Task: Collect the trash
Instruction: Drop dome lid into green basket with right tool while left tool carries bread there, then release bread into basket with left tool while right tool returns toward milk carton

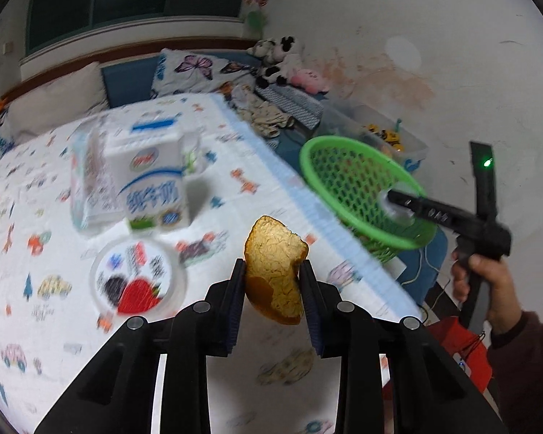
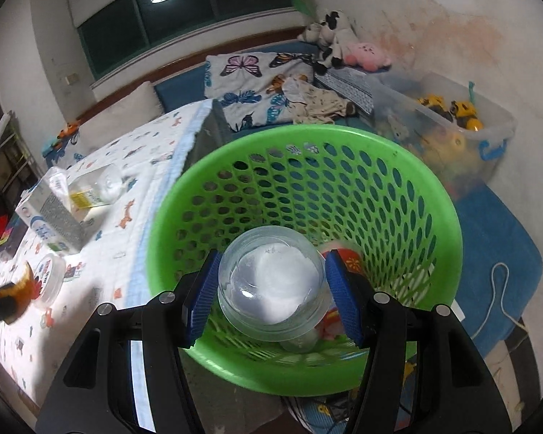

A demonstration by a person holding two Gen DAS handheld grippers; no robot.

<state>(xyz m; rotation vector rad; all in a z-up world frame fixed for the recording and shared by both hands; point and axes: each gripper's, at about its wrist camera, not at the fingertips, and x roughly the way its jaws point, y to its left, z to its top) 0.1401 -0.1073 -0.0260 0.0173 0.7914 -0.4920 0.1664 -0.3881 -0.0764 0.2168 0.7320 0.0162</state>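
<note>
Left gripper (image 1: 271,271) pinches an orange peel (image 1: 275,271) above the surface (image 1: 235,166); right gripper (image 2: 271,285) clamps a clear plastic cup (image 2: 271,282) inside the green basket (image 2: 434,217) just off the surface's edge.

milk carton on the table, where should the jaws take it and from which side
Grip the milk carton across its two narrow side faces, around mid-height, coming in level from the front. It stands upright and its flat, parallel sides suit the jaws. A second pack sits right against one side, so the fit looks tight there.

Blurred by motion: milk carton (image 1: 152,181) and round lid (image 1: 135,282). Hidden behind clear cup (image 2: 271,285), most of red wrapper (image 2: 347,260) in green basket (image 2: 184,195).
</note>
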